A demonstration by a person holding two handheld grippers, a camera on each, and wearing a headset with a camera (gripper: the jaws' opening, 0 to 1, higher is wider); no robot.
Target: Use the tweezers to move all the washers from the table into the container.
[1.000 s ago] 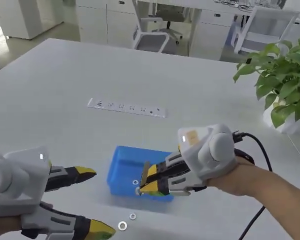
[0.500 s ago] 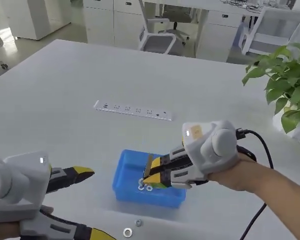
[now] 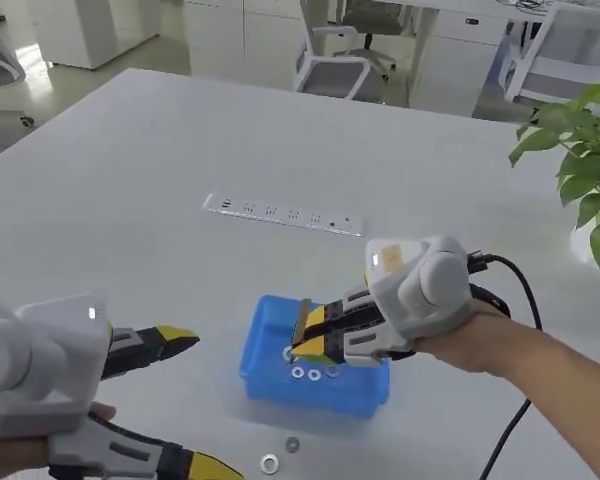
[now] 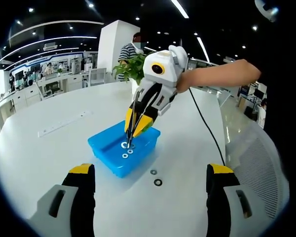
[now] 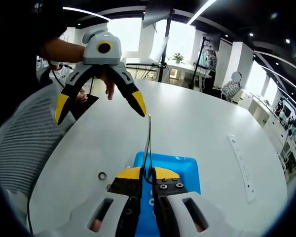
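A blue container (image 3: 365, 392) sits on the white table and holds several washers (image 3: 315, 374). My right gripper (image 3: 314, 342) is shut on thin metal tweezers (image 3: 302, 318), whose tip reaches down into the container beside a washer (image 4: 125, 145). I cannot tell whether the tip still grips it. Two more washers (image 3: 270, 463) lie on the table just in front of the container. My left gripper (image 3: 198, 405) hovers open at the lower left, nothing between its jaws. In the right gripper view the tweezers (image 5: 149, 140) stick out over the container (image 5: 187, 170).
A white power strip (image 3: 283, 214) lies on the table beyond the container. A potted plant (image 3: 580, 170) stands at the right edge. Office chairs and desks lie past the table's far edge. A cable (image 3: 525, 300) trails from the right gripper.
The right gripper has carried the tweezers from the container's near edge to inside it. More washers now show in the container. The left gripper has stayed open in place.
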